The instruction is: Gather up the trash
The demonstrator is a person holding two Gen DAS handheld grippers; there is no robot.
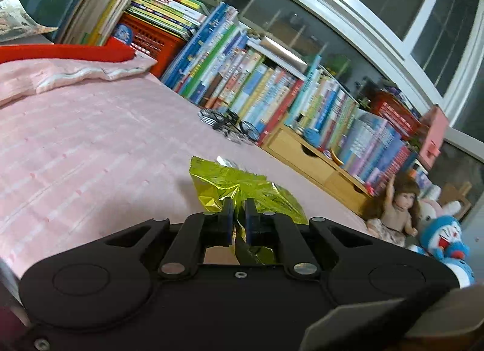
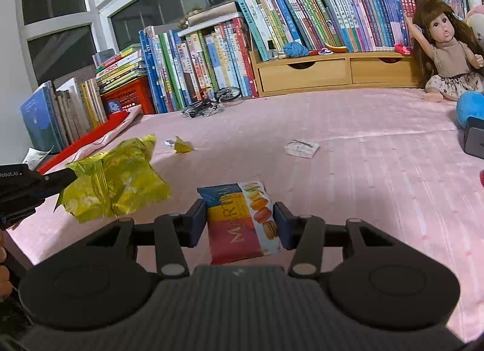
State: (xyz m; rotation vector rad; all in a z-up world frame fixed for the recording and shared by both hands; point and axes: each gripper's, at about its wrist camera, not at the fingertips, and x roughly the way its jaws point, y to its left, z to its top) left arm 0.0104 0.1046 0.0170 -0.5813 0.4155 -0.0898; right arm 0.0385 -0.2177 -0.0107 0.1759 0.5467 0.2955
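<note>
The left tongs angle slightly downward over a pink striped bed cover, pressed nearly together and pinching a crinkled yellow-green foil wrapper, lifted above the cover. The right tongs tilt down, half spread, their pads against the sides of a blue, yellow and red macaron snack packet; its lower end is hidden behind the tongs' body. A small yellow foil scrap and a crumpled white paper lie farther off.

Both wrist views low and near over the pink bed, facing the far bookshelf, sharing the yellow wrapper.
</note>
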